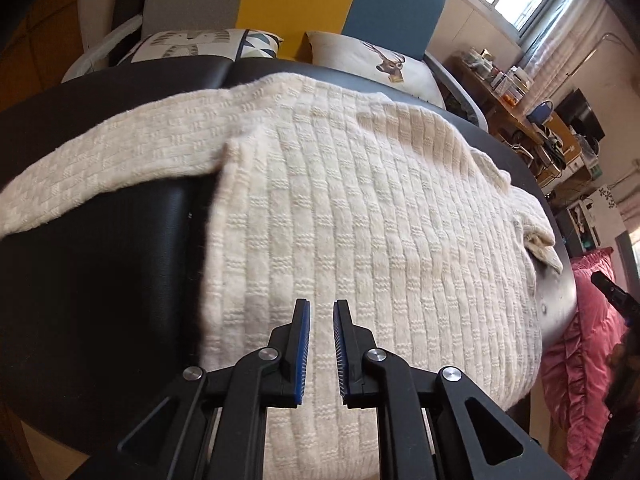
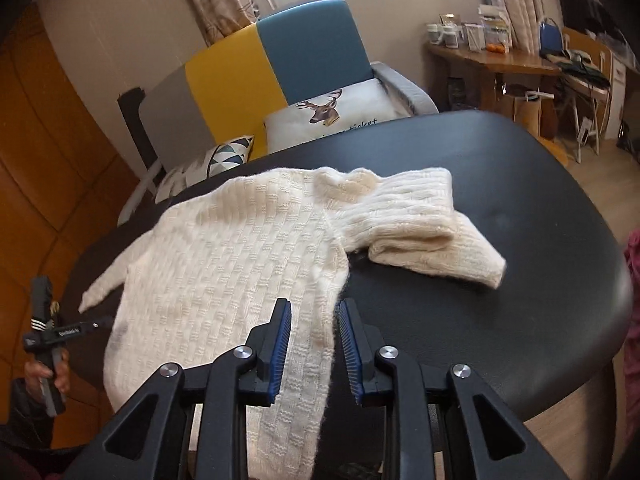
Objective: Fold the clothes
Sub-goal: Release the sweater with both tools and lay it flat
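Table (image 2: 520, 184), black and rounded, was covered by a cream sweater (image 2: 224, 264), spread flat with one sleeve folded at the right. Above its hem the right gripper (image 2: 312, 312) and left gripper (image 1: 321, 308) were held, jaws narrowly parted, nothing gripped.

Fuzzy cream knit sweater (image 2: 224, 264) lies on a smooth, glossy black table (image 2: 500, 280).

The sweater (image 2: 224, 272) runs under the fingers (image 2: 280, 336) and off the bottom edge, its hem unseen, the desk (image 2: 496, 60) clutter is too small to name, and the printed cushion (image 2: 340, 116) lettering is cut by the worktop (image 2: 500, 208).
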`<act>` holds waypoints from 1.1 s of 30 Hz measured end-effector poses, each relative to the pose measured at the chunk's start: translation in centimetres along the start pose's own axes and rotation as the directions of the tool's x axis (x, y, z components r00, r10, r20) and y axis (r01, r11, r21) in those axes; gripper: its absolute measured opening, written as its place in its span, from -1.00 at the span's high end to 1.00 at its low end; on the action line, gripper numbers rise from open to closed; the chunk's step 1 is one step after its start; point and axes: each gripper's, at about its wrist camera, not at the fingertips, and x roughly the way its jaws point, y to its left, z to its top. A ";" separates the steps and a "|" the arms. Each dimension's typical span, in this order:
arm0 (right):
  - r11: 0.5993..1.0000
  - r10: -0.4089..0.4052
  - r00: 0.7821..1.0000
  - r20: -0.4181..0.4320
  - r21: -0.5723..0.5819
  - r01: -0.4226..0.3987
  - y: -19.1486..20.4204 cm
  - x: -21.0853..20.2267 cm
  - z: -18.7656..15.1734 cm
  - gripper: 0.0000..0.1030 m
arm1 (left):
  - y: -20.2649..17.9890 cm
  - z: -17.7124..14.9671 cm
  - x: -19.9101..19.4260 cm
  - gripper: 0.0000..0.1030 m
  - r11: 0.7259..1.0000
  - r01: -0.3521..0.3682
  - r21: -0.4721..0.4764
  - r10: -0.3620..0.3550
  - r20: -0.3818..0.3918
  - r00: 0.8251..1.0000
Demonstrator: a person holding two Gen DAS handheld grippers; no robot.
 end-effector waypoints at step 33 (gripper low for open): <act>0.937 0.140 0.939 -0.314 -0.265 -0.228 6.1 22.9 19.7 0.32 | -7.9 25.9 12.3 0.15 0.909 0.192 0.370 -0.177 -0.075 0.981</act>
